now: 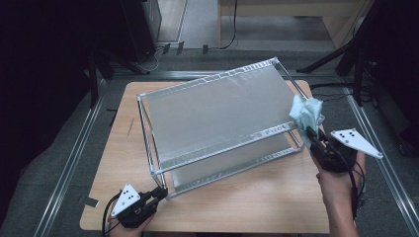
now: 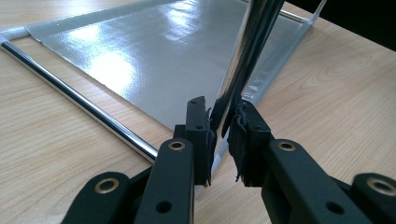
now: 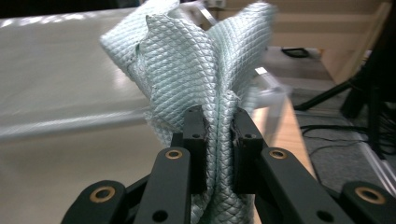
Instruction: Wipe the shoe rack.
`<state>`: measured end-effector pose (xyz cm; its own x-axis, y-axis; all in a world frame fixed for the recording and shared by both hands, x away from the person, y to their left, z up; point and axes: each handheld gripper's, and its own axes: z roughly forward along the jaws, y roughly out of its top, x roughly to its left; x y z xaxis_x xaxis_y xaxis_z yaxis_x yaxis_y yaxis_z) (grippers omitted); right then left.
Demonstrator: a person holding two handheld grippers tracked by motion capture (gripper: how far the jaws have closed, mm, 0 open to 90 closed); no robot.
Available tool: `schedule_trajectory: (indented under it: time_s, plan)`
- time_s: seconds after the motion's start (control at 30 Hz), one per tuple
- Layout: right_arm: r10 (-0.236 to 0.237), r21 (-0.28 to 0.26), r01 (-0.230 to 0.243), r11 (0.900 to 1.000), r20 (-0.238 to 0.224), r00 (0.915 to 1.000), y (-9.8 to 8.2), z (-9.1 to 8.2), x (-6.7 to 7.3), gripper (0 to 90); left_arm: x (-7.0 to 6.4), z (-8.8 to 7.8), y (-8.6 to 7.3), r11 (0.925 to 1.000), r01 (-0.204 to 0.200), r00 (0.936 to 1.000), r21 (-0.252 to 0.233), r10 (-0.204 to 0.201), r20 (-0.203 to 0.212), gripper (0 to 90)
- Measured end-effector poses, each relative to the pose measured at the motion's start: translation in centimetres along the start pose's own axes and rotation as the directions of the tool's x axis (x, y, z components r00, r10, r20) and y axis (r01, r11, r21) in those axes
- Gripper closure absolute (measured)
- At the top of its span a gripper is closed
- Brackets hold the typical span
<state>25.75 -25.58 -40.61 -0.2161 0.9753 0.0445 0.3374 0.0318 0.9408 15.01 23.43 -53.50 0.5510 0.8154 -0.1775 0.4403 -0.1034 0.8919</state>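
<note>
Evidently the left claw (image 2: 218, 133) pinches the rack's (image 1: 217, 106) seven-o'clock post (image 2: 245, 60) to steady it, while the right claw (image 3: 219, 140) clamps a cloth (image 3: 196, 60) at three o'clock, likely for wiping.

A: Surface? 
B: Light wooden table (image 1: 237, 207); rounded corners; stands on grey floor (image 1: 44, 168).
A: Surroundings?
B: Metal rail (image 1: 74, 159) beside the table's left edge; black stand legs (image 1: 326, 60) far right; black cable (image 1: 232, 24) hanging near pale wooden furniture (image 1: 296, 10).
</note>
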Motion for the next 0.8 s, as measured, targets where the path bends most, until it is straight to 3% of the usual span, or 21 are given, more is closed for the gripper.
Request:
schedule_trajectory:
  time_s: [0.2, 0.37, 0.5, 0.8]
  plan:
    - [-0.026, 0.009, 0.027, 1.000, -0.099, 0.9947, -0.5, -0.5, 3.1, 79.9, 0.0, 0.0, 0.0, 1.0000, 0.001, 1.0000, 0.003, -0.001, 0.004, 78.0]
    - [-0.069, 0.008, 0.072, 0.997, -0.206, 0.9761, -0.6, -0.9, 6.9, 79.9, -0.1, 0.1, 0.1, 0.9999, -0.005, 0.9999, 0.009, 0.005, 0.009, 78.1]
    - [-0.102, 0.005, 0.108, 0.994, -0.287, 0.9526, -0.7, -1.0, 10.1, 79.8, -0.3, 0.3, 0.2, 0.9999, -0.009, 0.9998, 0.011, 0.009, 0.016, 78.1]
    - [-0.161, 0.003, 0.181, 0.984, -0.442, 0.8825, -1.4, -1.3, 16.5, 80.0, -1.1, 0.8, 0.3, 0.9996, -0.023, 0.9990, 0.016, 0.022, 0.038, 78.3]
